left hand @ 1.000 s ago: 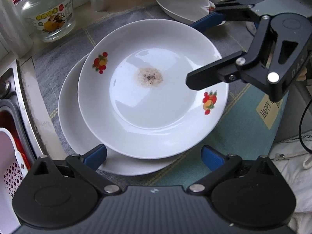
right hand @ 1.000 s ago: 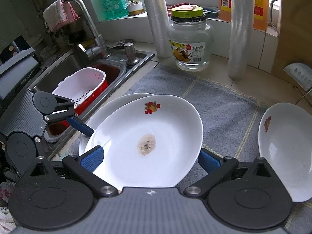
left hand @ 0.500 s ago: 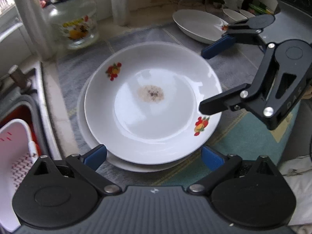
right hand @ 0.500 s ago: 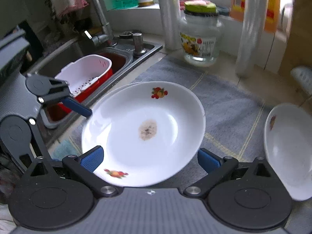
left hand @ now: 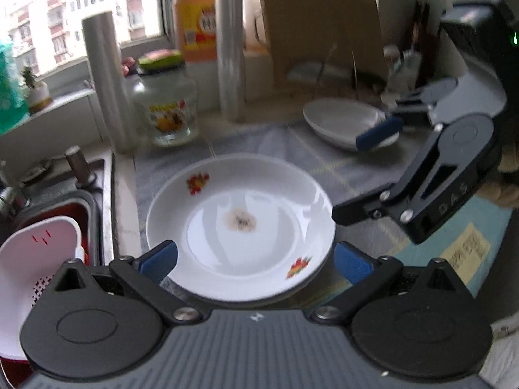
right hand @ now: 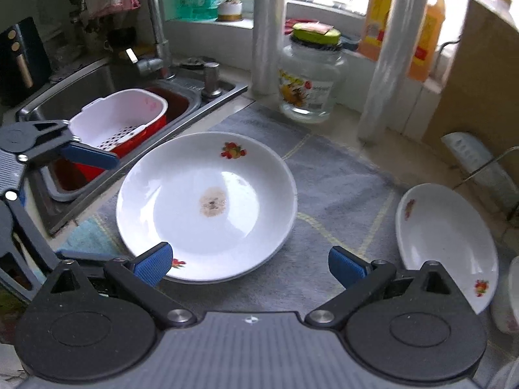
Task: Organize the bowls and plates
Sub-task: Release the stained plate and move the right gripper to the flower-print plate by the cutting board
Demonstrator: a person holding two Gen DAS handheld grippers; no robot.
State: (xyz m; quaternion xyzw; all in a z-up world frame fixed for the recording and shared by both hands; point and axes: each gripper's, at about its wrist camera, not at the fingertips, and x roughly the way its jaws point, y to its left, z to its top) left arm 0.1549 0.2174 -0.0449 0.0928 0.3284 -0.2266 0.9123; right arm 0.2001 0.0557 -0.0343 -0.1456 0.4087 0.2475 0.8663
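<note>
The stained plate [right hand: 207,207] sits stacked near the worktop's sink-side edge. Both the left gripper [left hand: 256,261] and right gripper [right hand: 249,261] hold their fingers wide, empty.

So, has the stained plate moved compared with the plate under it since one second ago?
Yes. The stained plate has slid over the lower plate, away from the jar side, and now covers it almost fully.

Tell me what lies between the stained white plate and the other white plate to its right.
Only bare grey cloth mat separates stained white plate from other white plate, right wrist view.
</note>
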